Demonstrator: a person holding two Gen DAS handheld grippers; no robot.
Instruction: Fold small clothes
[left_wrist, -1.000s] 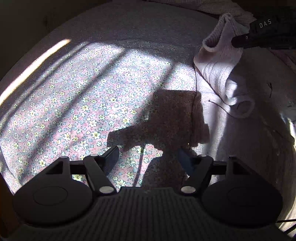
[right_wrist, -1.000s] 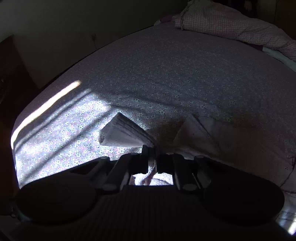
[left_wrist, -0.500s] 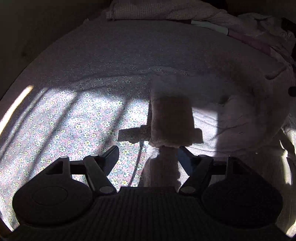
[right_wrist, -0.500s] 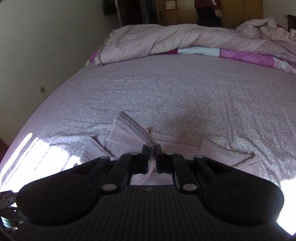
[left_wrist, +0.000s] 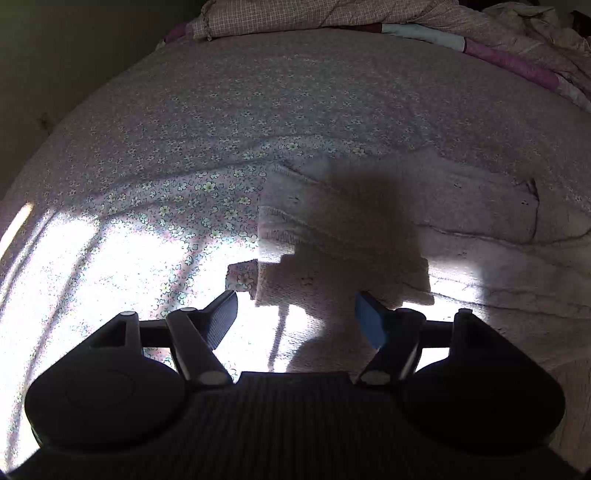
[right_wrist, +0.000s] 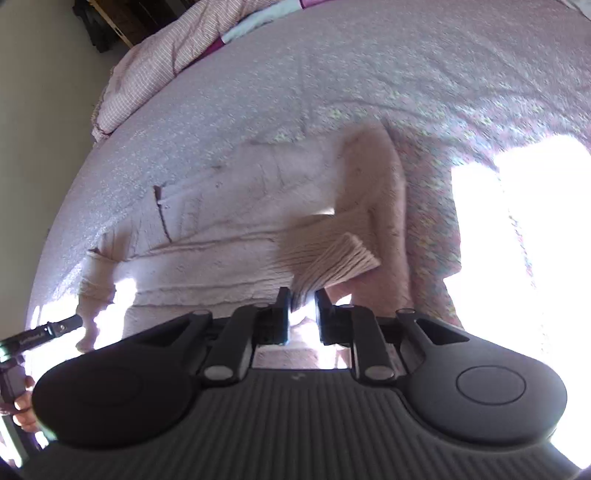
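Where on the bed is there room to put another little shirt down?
The flowery sheet left of the pink knit sweater is bare, in the sun patch. More bare sheet lies between the sweater and the rumpled quilt at the far end. The right side is crowded: the sweater lies there, its ribbed cuff in the right claw. The left claw is open.
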